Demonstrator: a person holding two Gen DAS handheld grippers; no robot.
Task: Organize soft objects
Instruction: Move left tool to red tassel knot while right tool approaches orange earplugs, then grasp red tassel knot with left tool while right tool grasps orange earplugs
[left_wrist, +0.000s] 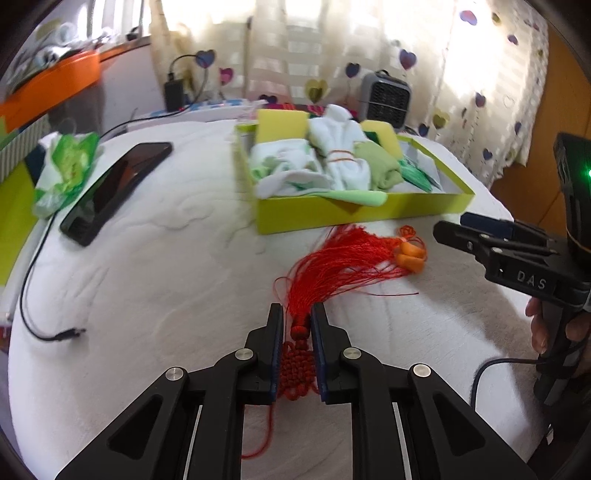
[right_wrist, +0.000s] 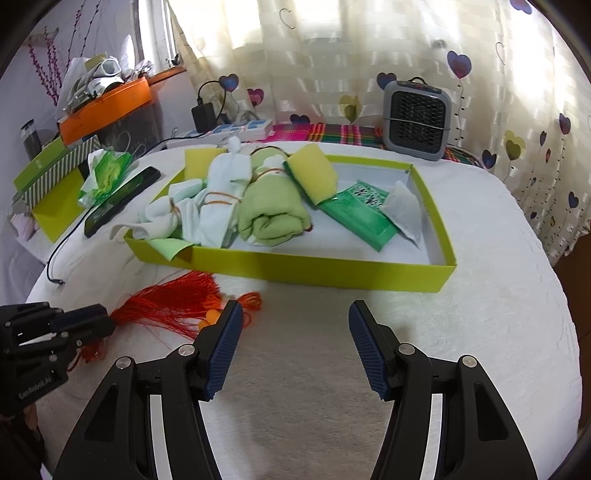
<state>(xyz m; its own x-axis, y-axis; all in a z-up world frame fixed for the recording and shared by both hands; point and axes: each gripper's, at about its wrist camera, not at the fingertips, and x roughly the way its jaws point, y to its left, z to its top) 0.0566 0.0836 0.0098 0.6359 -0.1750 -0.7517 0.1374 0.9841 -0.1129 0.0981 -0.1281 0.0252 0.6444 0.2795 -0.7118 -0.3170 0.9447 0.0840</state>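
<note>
The left gripper is clamped on the woven knot of the red tassel, whose loose threads fan out over the white cloth toward the far right, just short of the green box. The right gripper hangs wide open and empty, near the tassel's orange beads.

The likely trouble is the long fringe: lifted by the knot alone, the threads may drag, snag on the box's near wall, or trail outside it. The beads could also swing and catch.

The tassel looks limp and silky, bright red, its strands splayed and a few stray. The box already holds rolled towels, a green cloth and sponges, leaving free floor at its right end.
</note>
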